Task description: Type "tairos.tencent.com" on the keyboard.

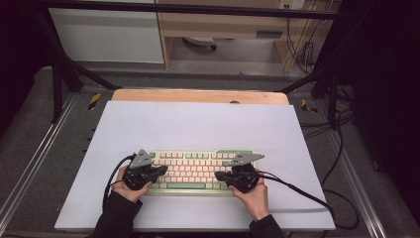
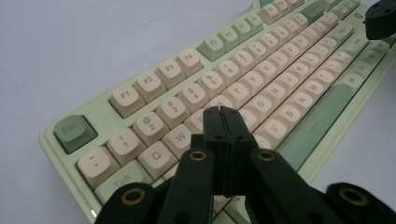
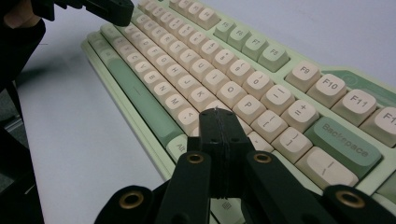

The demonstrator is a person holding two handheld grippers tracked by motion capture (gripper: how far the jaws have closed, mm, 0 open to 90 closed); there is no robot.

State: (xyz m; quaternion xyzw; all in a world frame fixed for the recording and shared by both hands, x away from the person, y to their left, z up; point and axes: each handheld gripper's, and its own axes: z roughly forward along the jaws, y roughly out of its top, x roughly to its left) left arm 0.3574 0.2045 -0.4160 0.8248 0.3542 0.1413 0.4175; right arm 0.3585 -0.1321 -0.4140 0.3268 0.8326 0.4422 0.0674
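Observation:
A pale green keyboard (image 1: 193,171) with cream keys lies on the white sheet near the front of the table. My left gripper (image 1: 161,171) hovers over its left end, jaws pressed together with nothing between them. In the left gripper view the left gripper (image 2: 221,110) points at the keyboard (image 2: 261,70) around the E and D keys. My right gripper (image 1: 219,175) is over the right end, also shut and empty. In the right gripper view the right gripper (image 3: 216,112) sits above the keyboard (image 3: 196,60) near the P and L keys.
The white sheet (image 1: 198,124) covers a wooden table (image 1: 198,95) and has bare room behind and beside the keyboard. Black cables (image 1: 317,198) trail off the right edge. Metal frame rails (image 1: 29,163) run along both sides.

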